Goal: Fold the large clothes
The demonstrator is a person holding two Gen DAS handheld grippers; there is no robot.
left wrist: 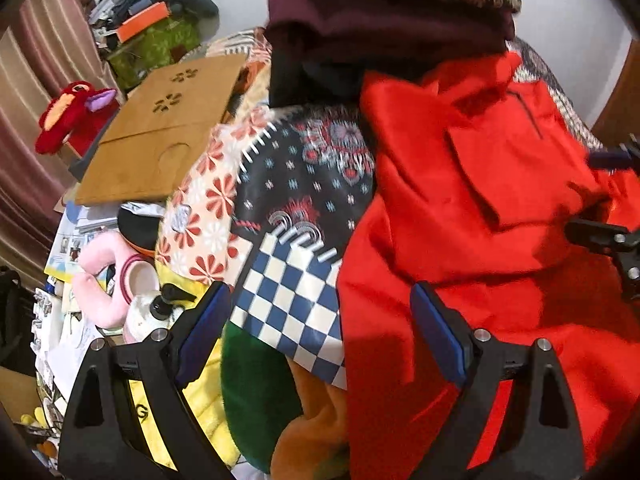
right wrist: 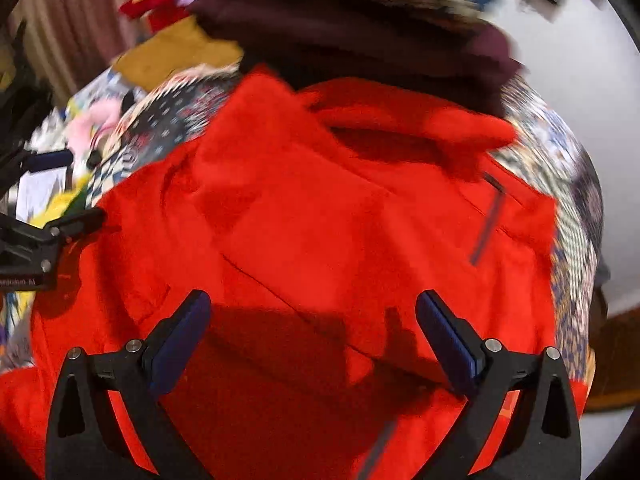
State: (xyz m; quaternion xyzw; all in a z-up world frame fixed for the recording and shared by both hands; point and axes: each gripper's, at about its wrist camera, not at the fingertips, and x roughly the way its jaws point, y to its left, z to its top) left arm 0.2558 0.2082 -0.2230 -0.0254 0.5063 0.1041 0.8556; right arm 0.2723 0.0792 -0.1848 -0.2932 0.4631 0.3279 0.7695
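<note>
A large red jacket (left wrist: pixel 480 208) lies rumpled on a patterned patchwork bedspread (left wrist: pixel 296 184). It fills the right wrist view (right wrist: pixel 320 220), with a dark zip (right wrist: pixel 486 224) at its right side. My left gripper (left wrist: pixel 320 300) is open and empty, above the jacket's left edge and the bedspread. My right gripper (right wrist: pixel 314 308) is open and empty, just above the jacket's middle. The right gripper also shows at the right edge of the left wrist view (left wrist: pixel 612 196). The left gripper shows at the left edge of the right wrist view (right wrist: pixel 60 188).
A pile of dark maroon clothes (left wrist: pixel 384 24) sits behind the jacket. A wooden board (left wrist: pixel 160 132), a red plush toy (left wrist: pixel 72 116), a pink plush toy (left wrist: pixel 104 280) and papers clutter the left side. A curtain (left wrist: pixel 24 80) hangs at far left.
</note>
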